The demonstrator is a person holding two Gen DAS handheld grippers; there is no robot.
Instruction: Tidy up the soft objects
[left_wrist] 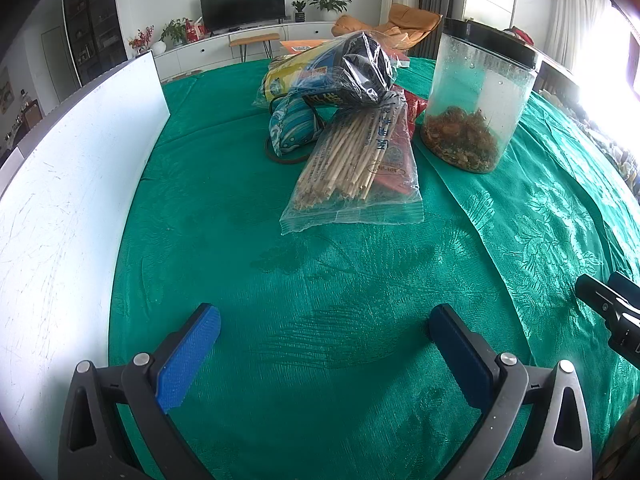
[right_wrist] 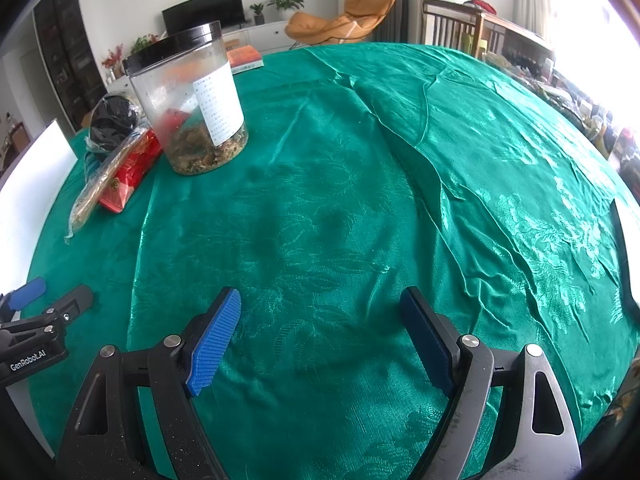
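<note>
Hovering low over a surface [left_wrist: 320, 360] draped in green patterned cloth, the left gripper [left_wrist: 324, 324] has its blue-padded fingers [left_wrist: 190, 356] spread wide apart with nothing between them. The right gripper [right_wrist: 320, 316] sits just beside it to the right, its own fingers [right_wrist: 214, 348] likewise parted and empty above bare cloth.

The soft items lie heaped near the middle of the surface, well ahead of the left gripper: a clear bag of wooden skewers [left_wrist: 352, 164] slopes down toward the camera, resting partly on a red packet [left_wrist: 400, 152]. Behind it a clear bag holding something black [left_wrist: 356, 76] tops the pile, leaning on a yellow and blue package [left_wrist: 288, 72], with a blue patterned pouch [left_wrist: 290, 128] and a black cord at its left.

A clear plastic jar [left_wrist: 476, 96] with a black lid stands upright just right of the heap, brownish contents filling its bottom. A white board [left_wrist: 60, 200] stands along the left edge.
</note>
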